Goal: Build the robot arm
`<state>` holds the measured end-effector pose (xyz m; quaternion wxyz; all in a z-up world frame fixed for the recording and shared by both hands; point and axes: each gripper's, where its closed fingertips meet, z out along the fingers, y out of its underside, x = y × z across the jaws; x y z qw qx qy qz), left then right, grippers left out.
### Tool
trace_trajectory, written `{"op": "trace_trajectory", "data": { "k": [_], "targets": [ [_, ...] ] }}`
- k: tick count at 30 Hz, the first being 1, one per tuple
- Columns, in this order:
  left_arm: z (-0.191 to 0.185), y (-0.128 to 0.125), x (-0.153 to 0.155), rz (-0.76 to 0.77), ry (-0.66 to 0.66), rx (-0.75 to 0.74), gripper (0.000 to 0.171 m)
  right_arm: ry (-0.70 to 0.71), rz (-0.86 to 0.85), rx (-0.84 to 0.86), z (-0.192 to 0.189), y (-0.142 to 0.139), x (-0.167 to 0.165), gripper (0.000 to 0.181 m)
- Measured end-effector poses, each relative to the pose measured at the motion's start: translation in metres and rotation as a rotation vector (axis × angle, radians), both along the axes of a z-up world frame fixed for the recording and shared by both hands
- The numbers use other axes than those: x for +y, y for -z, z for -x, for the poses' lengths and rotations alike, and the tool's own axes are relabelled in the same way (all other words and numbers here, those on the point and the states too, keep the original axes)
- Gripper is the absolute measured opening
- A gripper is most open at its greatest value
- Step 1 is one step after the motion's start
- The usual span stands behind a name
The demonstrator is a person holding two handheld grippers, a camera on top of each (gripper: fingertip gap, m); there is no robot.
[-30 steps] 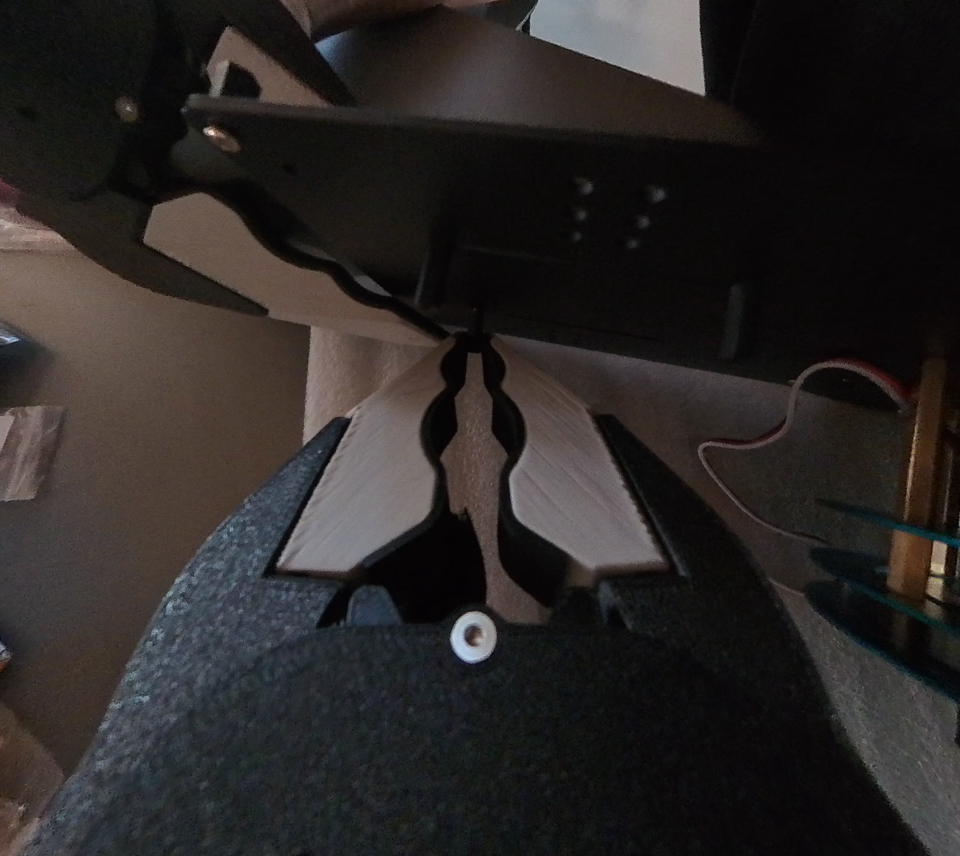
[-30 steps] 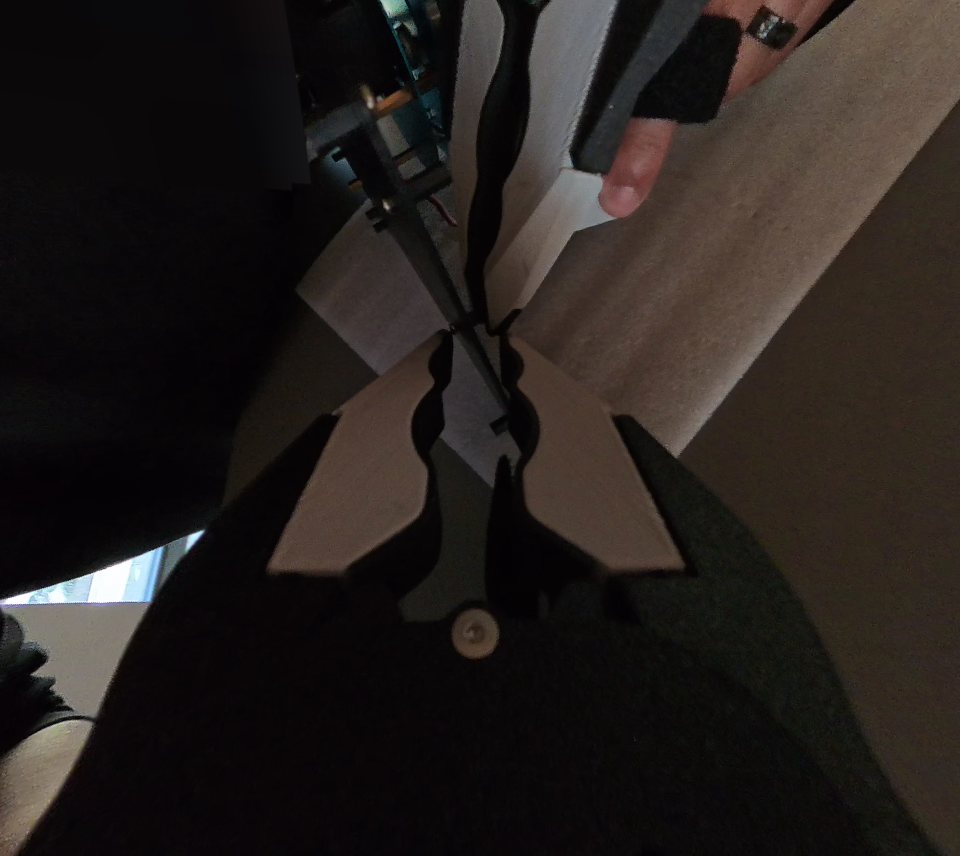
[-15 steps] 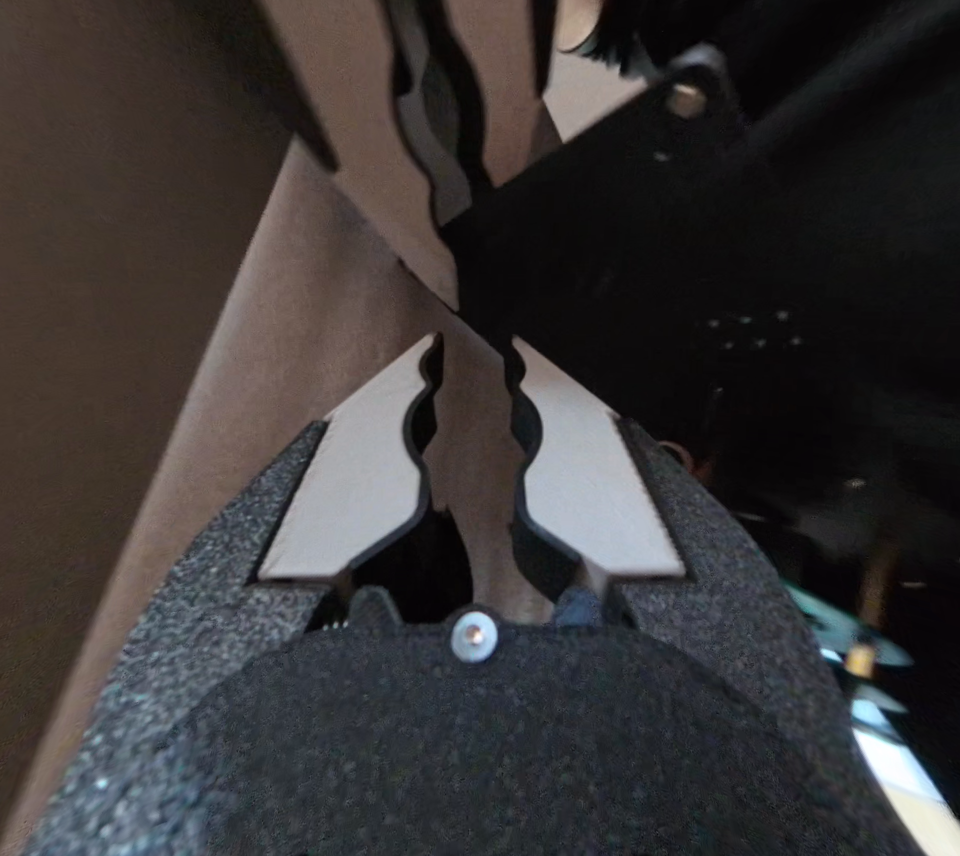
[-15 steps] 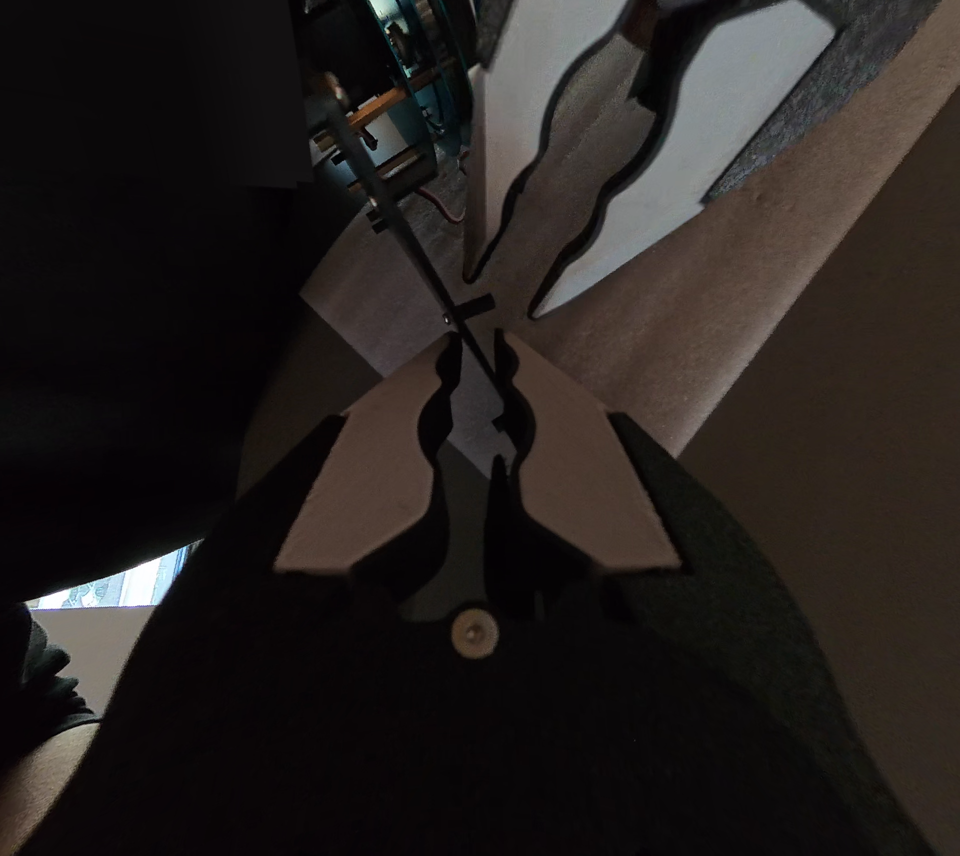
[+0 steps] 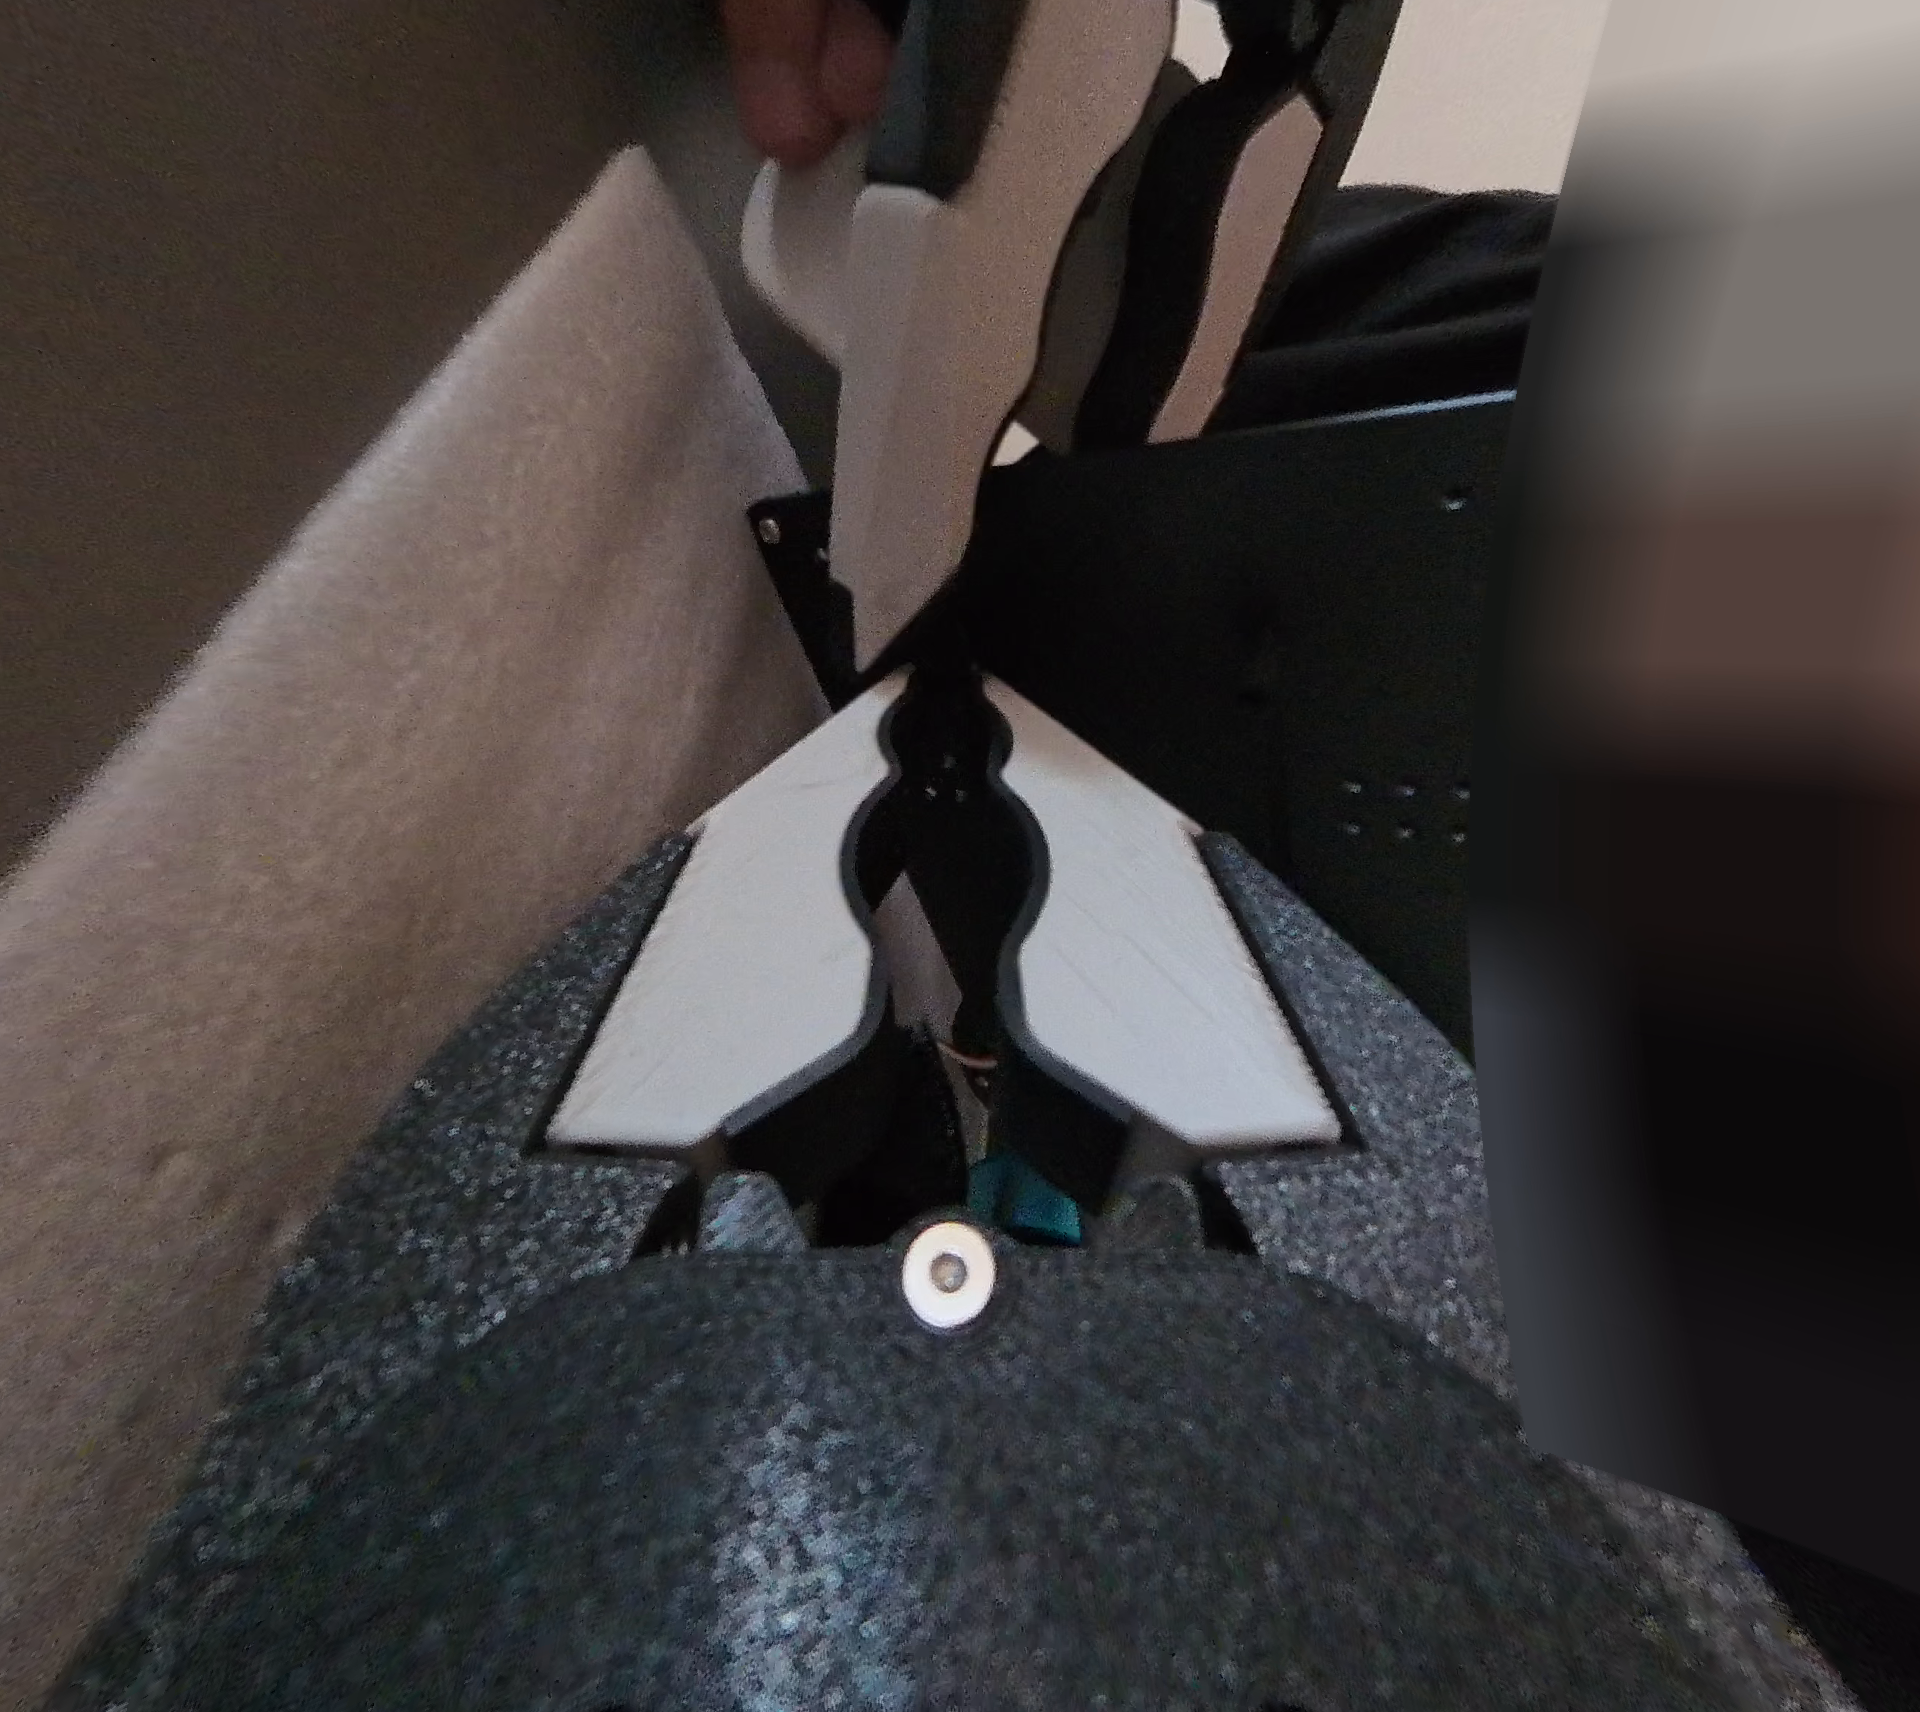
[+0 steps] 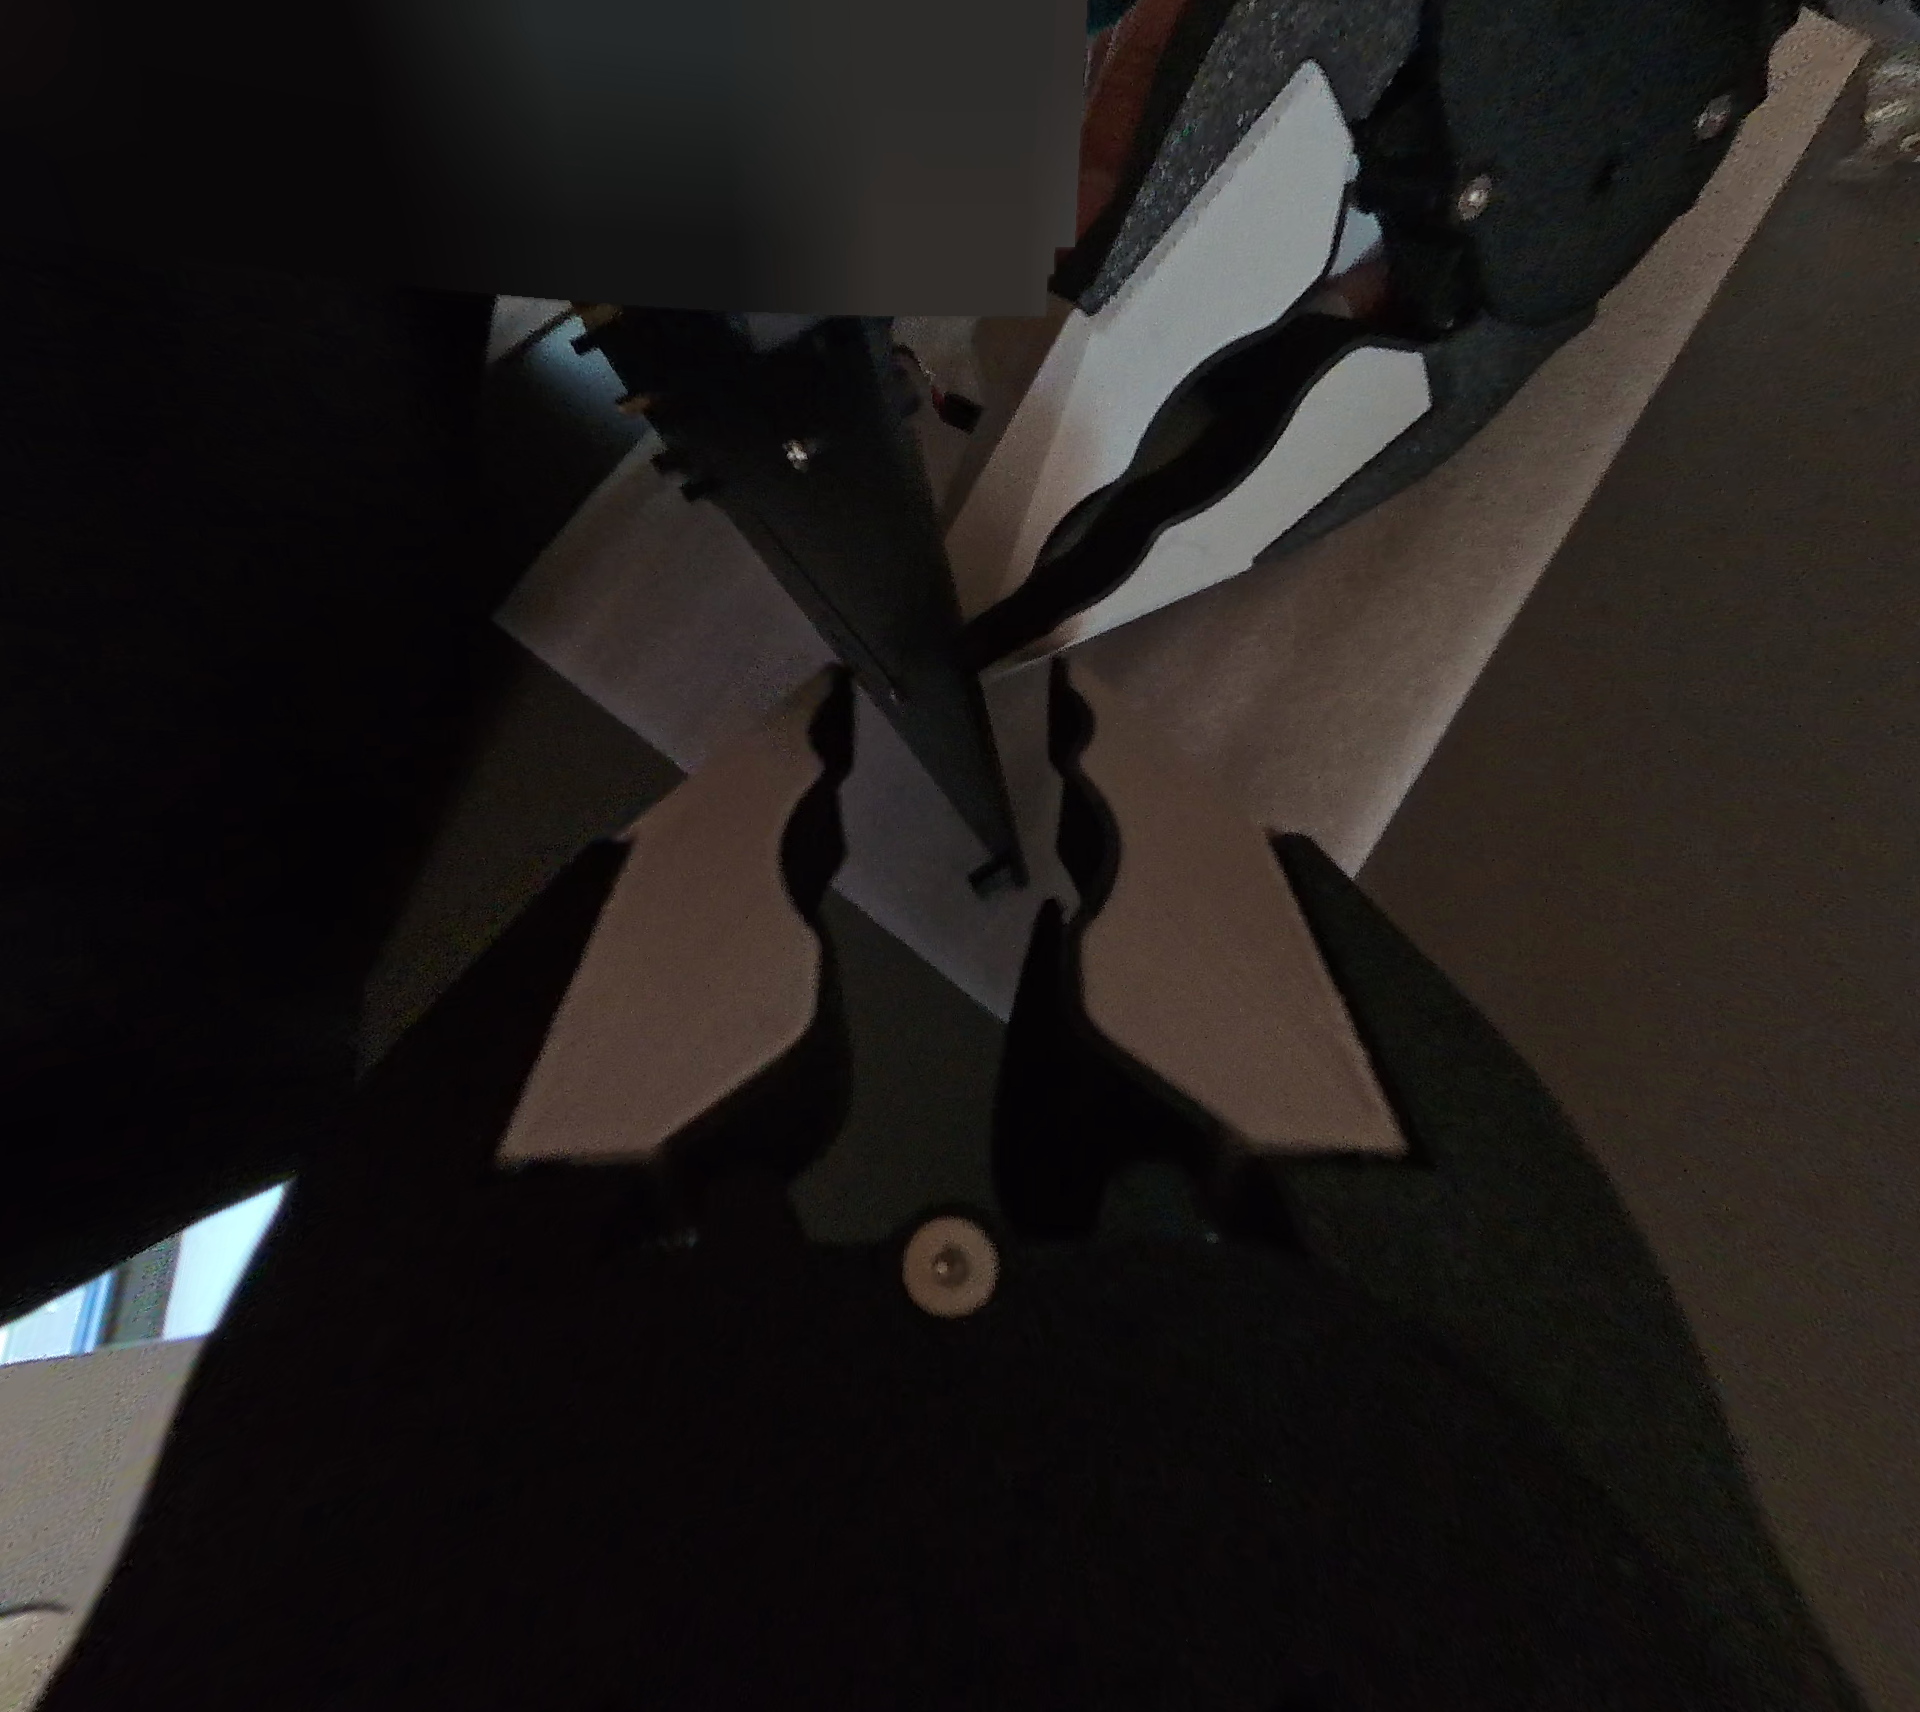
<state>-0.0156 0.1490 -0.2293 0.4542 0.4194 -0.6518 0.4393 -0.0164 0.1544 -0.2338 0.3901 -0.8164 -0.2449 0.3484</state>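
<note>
A thin black plate (image 5: pixel 1247 623) with small holes is held edge-on between both grippers. My left gripper (image 5: pixel 943 675) is shut on its near edge. It also shows in the right wrist view (image 6: pixel 987 639), pinching the plate from the upper right. My right gripper (image 6: pixel 945 686) is open, with the plate's edge (image 6: pixel 831 499) running between its fingers and close to the right one. In the left wrist view its white fingers (image 5: pixel 904 415) come down from above, spread apart on either side of the plate. A hand (image 5: pixel 790 52) holds that gripper.
A beige felt-covered surface (image 5: pixel 416 727) lies below and to the left, also seen in the right wrist view (image 6: pixel 1299 675). Dark clothing (image 6: pixel 208 623) fills the left of that view. A teal part (image 5: pixel 1023 1205) peeks from behind my left fingers.
My left gripper opened half a second ago, swung round and is now shut on the plate again. My right gripper, shut on the plate before, has opened.
</note>
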Motion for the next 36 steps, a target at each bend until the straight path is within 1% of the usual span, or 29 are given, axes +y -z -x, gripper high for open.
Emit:
{"op": "trace_trajectory", "data": {
  "k": [1,3,7,9,12,15,17,18,21,22,24,28,29,30,31,32,33,34,35,36],
  "targets": [
    [0.0,0.0,0.0,0.005,-0.003,-0.008,0.006,-0.008,-0.005,-0.01,0.0,0.0,-0.001,0.026],
    [0.0,0.0,0.0,0.007,-0.007,-0.016,0.006,-0.026,-0.02,-0.012,0.0,-0.002,-0.003,0.019],
    [0.002,0.001,0.002,-0.004,0.03,-0.022,0.006,-0.03,-0.005,0.019,0.001,-0.003,-0.004,0.017],
    [-0.003,-0.002,0.003,0.023,0.01,0.014,0.015,-0.031,-0.004,0.018,0.001,-0.002,-0.003,0.018],
    [-0.005,-0.005,0.003,0.058,-0.006,0.073,0.02,-0.031,-0.01,0.008,0.001,-0.002,-0.003,0.018],
    [-0.005,-0.002,0.002,0.054,-0.011,0.093,0.016,-0.03,-0.018,0.002,0.001,-0.002,-0.003,0.018],
    [-0.005,0.0,0.002,0.041,-0.005,0.057,0.012,-0.033,-0.014,0.006,0.001,-0.002,-0.003,0.018],
    [-0.004,0.0,0.002,0.033,0.008,0.012,0.01,-0.034,-0.012,0.009,0.001,-0.002,-0.003,0.018],
    [-0.001,0.001,0.003,-0.027,0.083,-0.19,0.006,-0.036,-0.009,0.019,0.001,-0.002,-0.003,0.017],
    [-0.001,0.002,0.003,-0.054,0.122,-0.295,0.007,-0.037,-0.009,0.022,0.001,-0.002,-0.003,0.017],
    [0.0,0.005,0.004,-0.111,0.211,-0.55,0.007,-0.037,-0.009,0.028,0.001,-0.002,-0.003,0.017],
    [0.0,0.009,0.006,-0.206,0.357,-1.171,0.005,-0.04,-0.006,0.028,0.001,-0.002,-0.004,0.017],
    [-0.001,0.01,0.006,-0.224,0.369,-1.268,0.004,-0.041,-0.006,0.03,0.001,-0.002,-0.004,0.017],
    [-0.001,0.01,0.006,-0.234,0.367,-1.328,0.004,-0.041,-0.005,0.032,0.001,-0.002,-0.004,0.017],
    [-0.002,0.01,0.006,-0.238,0.357,-1.356,0.005,-0.04,-0.006,0.031,0.002,-0.002,-0.003,0.017],
    [-0.002,0.01,0.006,-0.241,0.343,-1.346,0.005,-0.04,-0.007,0.029,0.002,-0.002,-0.003,0.017],
    [-0.002,0.01,0.007,-0.243,0.327,-1.296,0.005,-0.039,-0.006,0.028,0.001,-0.002,-0.003,0.017],
    [-0.002,0.009,0.008,-0.243,0.304,-1.211,0.005,-0.039,-0.007,0.026,0.002,-0.002,-0.003,0.017],
    [-0.003,0.007,0.01,-0.239,0.269,-1.087,0.005,-0.039,-0.008,0.022,0.002,-0.001,-0.003,0.017],
    [-0.003,0.005,0.01,-0.224,0.223,-0.913,0.006,-0.039,-0.007,0.022,0.001,-0.001,-0.003,0.017]
  ]
}}
